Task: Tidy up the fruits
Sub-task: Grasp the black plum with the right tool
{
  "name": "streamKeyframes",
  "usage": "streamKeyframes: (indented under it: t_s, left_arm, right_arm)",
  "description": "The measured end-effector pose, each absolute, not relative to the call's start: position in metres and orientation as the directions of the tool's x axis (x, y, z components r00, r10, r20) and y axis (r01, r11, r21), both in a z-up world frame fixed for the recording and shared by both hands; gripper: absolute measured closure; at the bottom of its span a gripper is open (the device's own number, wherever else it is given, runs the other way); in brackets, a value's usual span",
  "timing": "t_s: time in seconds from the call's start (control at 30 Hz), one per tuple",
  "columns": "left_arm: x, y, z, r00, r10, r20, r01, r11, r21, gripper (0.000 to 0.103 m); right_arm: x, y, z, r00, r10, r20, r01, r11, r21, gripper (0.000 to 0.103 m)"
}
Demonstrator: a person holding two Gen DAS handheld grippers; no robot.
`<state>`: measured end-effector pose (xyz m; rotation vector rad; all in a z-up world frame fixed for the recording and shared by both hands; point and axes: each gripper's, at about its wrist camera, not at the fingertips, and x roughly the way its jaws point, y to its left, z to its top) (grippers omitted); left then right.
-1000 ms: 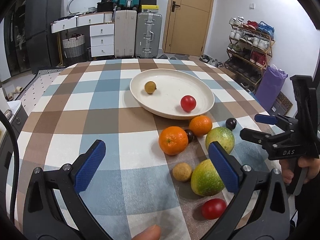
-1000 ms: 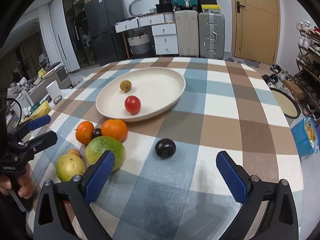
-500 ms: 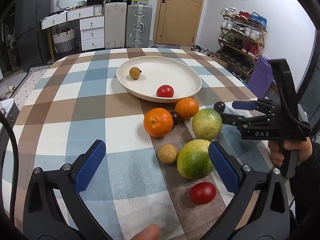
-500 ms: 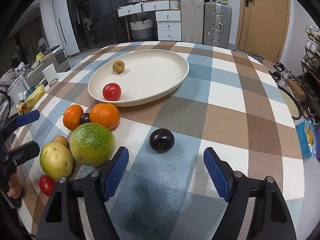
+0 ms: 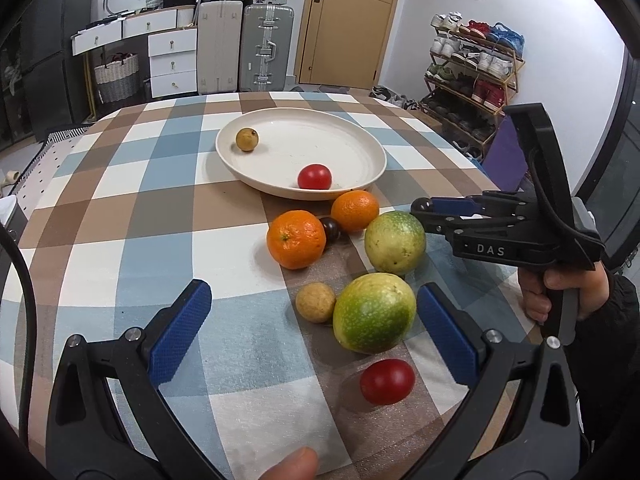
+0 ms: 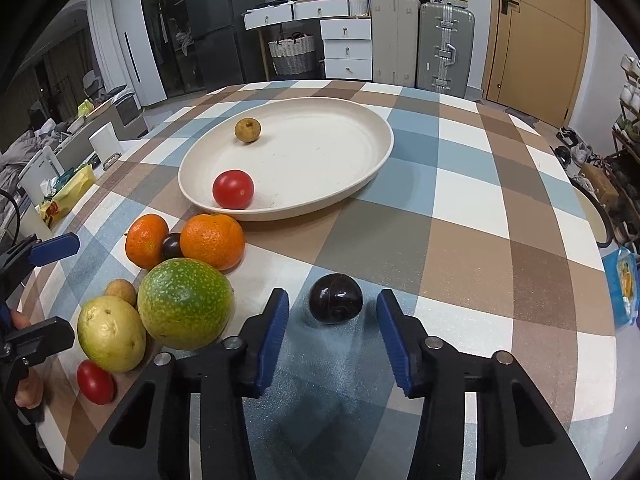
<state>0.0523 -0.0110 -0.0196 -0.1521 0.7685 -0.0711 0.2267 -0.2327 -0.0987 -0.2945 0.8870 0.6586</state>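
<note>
A cream plate [image 5: 360, 148] [image 6: 360, 128] holds a red tomato [image 6: 233, 189] and a small tan fruit [image 6: 247, 130]. Beside it lie two oranges [image 5: 296, 239] [image 5: 355, 211], a small dark fruit [image 5: 331, 229], two green-yellow fruits [image 5: 395, 241] [image 5: 374, 318], a tan fruit [image 5: 315, 302] and a red tomato [image 5: 387, 381]. My right gripper [image 6: 332, 320] is open, its pads either side of a lone dark plum [image 6: 336, 298], not touching. My left gripper [image 5: 314, 330] is open above the near fruits, holding nothing.
The round table has a checked cloth [image 5: 120, 200]. Suitcases [image 5: 264, 48], drawers and a door stand behind. A shoe rack [image 5: 472, 68] is at the right. White containers and a snack bag [image 6: 68, 196] sit left of the table.
My right gripper has moved down and forward to the dark plum and its jaws have narrowed around it. My left gripper has drifted a little closer over the fruit cluster.
</note>
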Motion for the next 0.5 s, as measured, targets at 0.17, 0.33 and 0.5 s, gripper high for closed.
streamKeyframes:
  t_s: [0.17,0.33,0.5]
  left_arm:
    - [0.049,-0.015,-0.017,0.717,-0.139,-0.683,0.036,0.986,-0.163,0.000]
    - [0.048,-0.020,-0.017,0.705,-0.166,-0.689,0.065,0.983,-0.170,0.000]
    - [0.050,-0.027,-0.021,0.692,-0.169,-0.701,0.076,0.984,-0.163,0.001]
  right_arm:
    - [0.225,-0.233,-0.097,0.452,0.417,-0.789,-0.645,0.763,0.033,0.076]
    - [0.212,-0.240,-0.087,0.474,0.439,-0.763,-0.648,0.761,0.035,0.076]
    - [0.192,-0.248,-0.075,0.485,0.480,-0.731,-0.652,0.755,0.063,0.076]
